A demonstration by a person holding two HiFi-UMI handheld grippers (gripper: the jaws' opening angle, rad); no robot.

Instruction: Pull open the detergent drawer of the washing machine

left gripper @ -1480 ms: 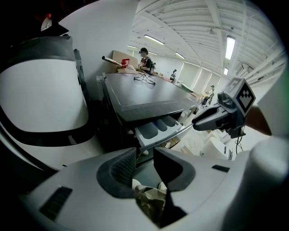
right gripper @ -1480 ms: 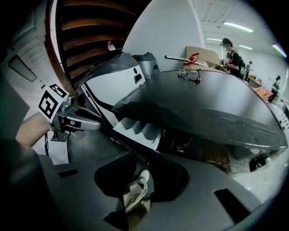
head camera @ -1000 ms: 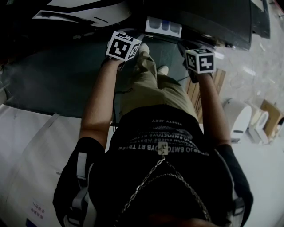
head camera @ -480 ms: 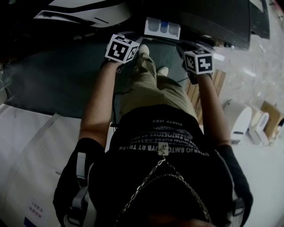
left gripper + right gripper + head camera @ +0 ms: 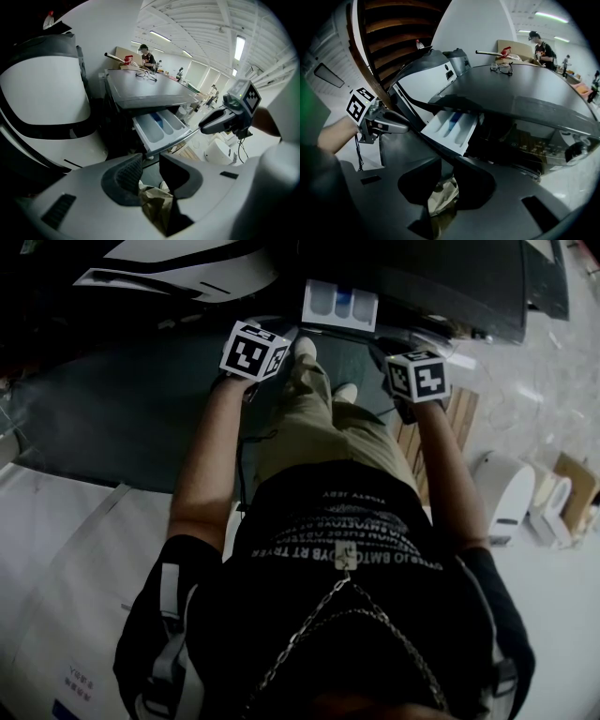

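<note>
Further out than a moment ago, the white drawer (image 5: 339,306) now juts clear of the washer (image 5: 450,277), its dark front panel behind it. Both marker cubes have drawn back a little toward the person, who stands over the machine looking down.

From the left side the drawer (image 5: 161,126) shows three long compartments, open to the ceiling, with a blue insert (image 5: 158,121) in the middle one. It hangs level under the washer's flat lid.

The left tool (image 5: 151,161) has its jaws a narrow gap apart. Nothing is between them; only the person's tan trousers (image 5: 154,206) show beyond. The right tool (image 5: 447,171) looks the same: jaws slightly parted, empty, aimed at the drawer (image 5: 452,124) from just in front of it. Each tool's tip sits near a front corner of the drawer, but I cannot tell whether either touches it.

To my eye the pull is done or nearly so. The compartments are exposed and neither tool grips the drawer.
</note>
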